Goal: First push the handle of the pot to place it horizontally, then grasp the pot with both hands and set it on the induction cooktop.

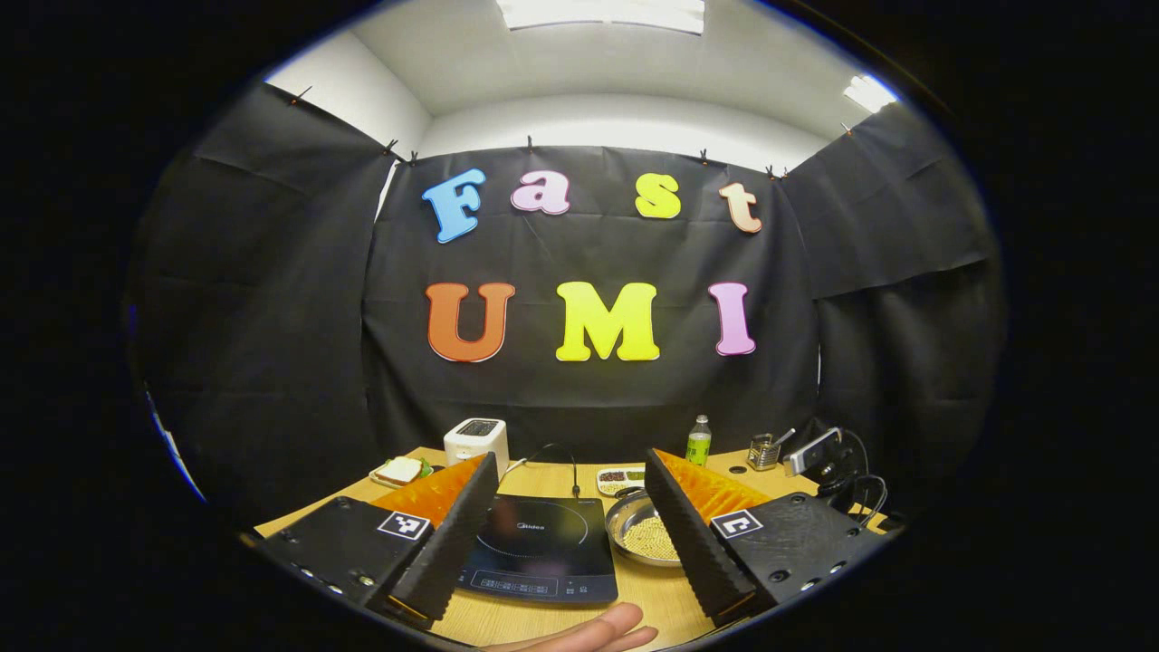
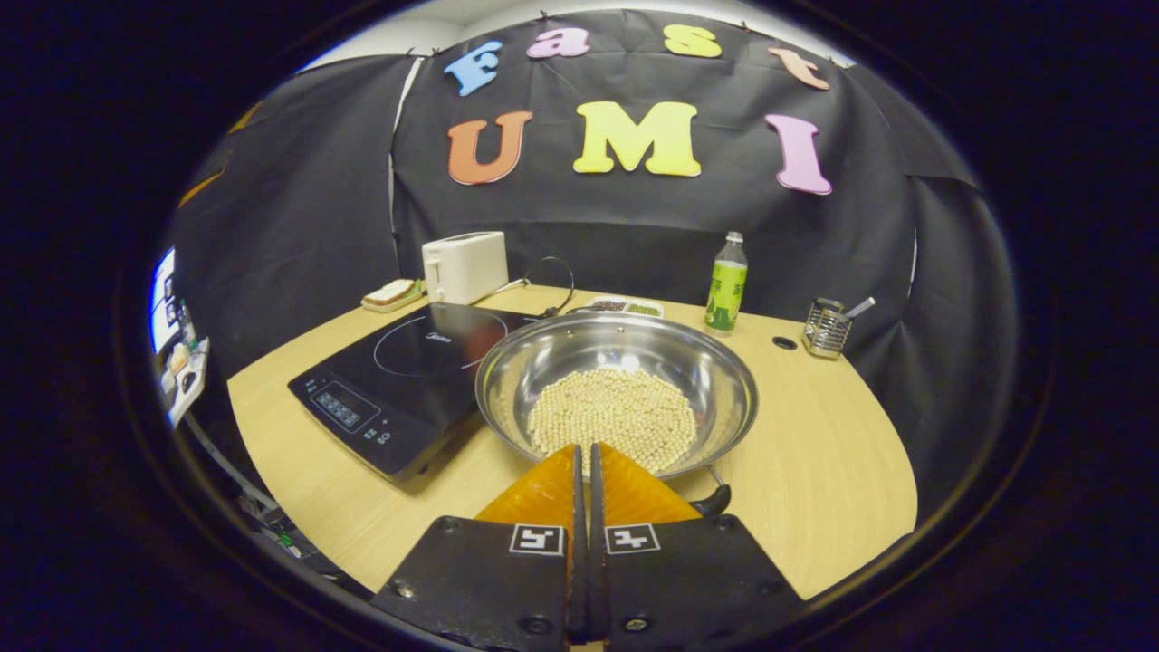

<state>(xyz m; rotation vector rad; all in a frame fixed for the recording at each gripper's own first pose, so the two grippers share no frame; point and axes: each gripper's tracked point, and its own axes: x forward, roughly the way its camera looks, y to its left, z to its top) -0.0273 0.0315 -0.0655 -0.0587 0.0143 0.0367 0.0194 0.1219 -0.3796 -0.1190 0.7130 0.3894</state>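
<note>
Still on step 1: my right gripper (image 2: 584, 457), jaws clenched on nothing, sits by pot (image 2: 616, 385) handle (image 2: 715, 500); left gripper (image 1: 570, 493) released; next nudge handle sideways.

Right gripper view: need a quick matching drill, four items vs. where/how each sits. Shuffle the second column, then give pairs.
Things:
1. pot
2. induction cooktop
3. toaster
4. right gripper

States or places:
A. white, at the table's back edge by the cloth wall
B. fingers together, just at the near rim
C. holds pale beads, stands on the table
D. flat, black, nothing on it, left of the pot

Pairs: 1-C, 2-D, 3-A, 4-B
</note>
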